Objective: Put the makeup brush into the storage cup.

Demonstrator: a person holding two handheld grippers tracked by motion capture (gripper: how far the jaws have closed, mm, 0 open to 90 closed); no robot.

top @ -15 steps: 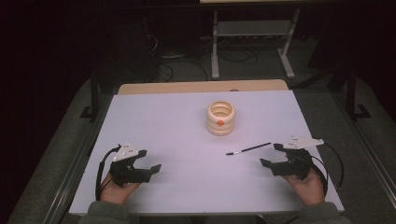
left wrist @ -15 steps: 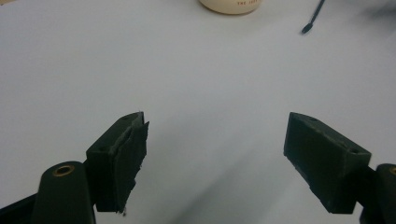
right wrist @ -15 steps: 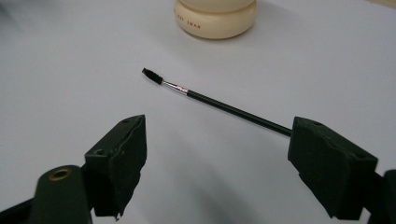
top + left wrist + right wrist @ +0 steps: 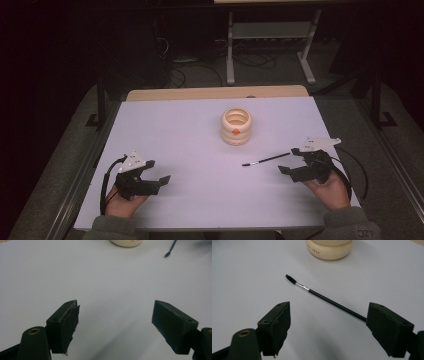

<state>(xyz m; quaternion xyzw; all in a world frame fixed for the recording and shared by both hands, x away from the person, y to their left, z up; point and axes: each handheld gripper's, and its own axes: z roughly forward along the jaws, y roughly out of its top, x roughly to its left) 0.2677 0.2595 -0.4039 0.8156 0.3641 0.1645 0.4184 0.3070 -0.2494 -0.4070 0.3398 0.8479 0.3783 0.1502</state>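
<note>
A white table (image 4: pixel 180 130) is bearing a cream ribbed jar (image 4: pixel 236 126), which is standing upright toward the far middle of the surface with an orange mark on its near side. A thin black brush (image 4: pixel 266 160) is lying flat on the table, near the jar and to its near right, with its dark bristle tip pointing toward the table's centre and its handle end reaching toward the right gripper (image 4: pixel 295 162). In the right gripper view, the brush (image 4: pixel 327 300) is running diagonally between the two black jaws, its handle end passing just beside or behind the right-hand jaw; whether they are touching cannot be told. The right gripper is resting low over the near right of the table with its jaws standing wide apart and gripping nothing. The left gripper (image 4: pixel 159 172) is sitting at the near left, well apart from both objects, its jaws likewise spread wide and holding nothing. A person's hands are grasping both tools from below.
</note>
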